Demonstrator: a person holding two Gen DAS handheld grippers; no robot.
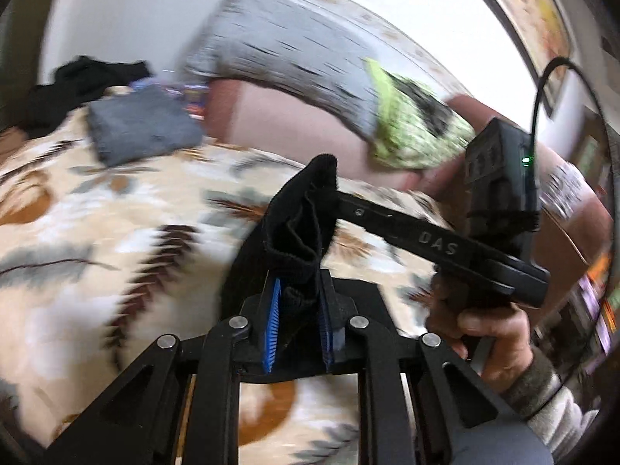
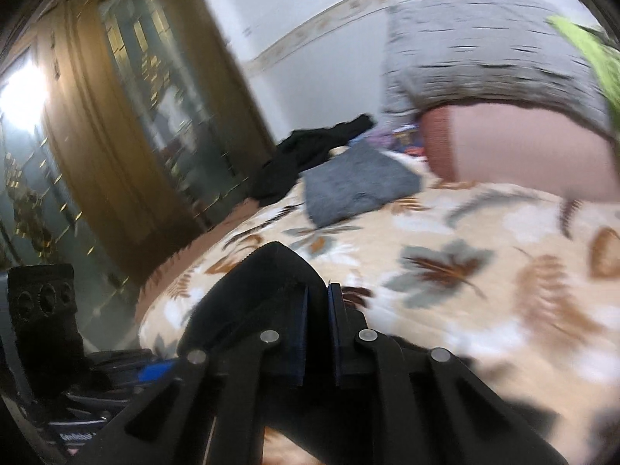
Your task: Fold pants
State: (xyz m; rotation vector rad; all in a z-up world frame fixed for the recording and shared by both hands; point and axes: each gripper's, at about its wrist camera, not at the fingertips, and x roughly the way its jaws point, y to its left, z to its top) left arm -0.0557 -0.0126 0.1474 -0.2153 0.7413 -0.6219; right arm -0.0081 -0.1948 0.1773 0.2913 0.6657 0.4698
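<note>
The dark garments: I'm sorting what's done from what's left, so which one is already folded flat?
The grey garment, a neat rectangle on the bedspread. The black heap behind it is crumpled, and the black pants hang bunched between both grippers.

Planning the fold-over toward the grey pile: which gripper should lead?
Probably left: both the left gripper and the right gripper pinch the black pants, but the folded grey garment lies left.

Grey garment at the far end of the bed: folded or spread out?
Folded. The grey garment lies as a compact, straight-edged rectangle on the leaf-print bedspread.
</note>
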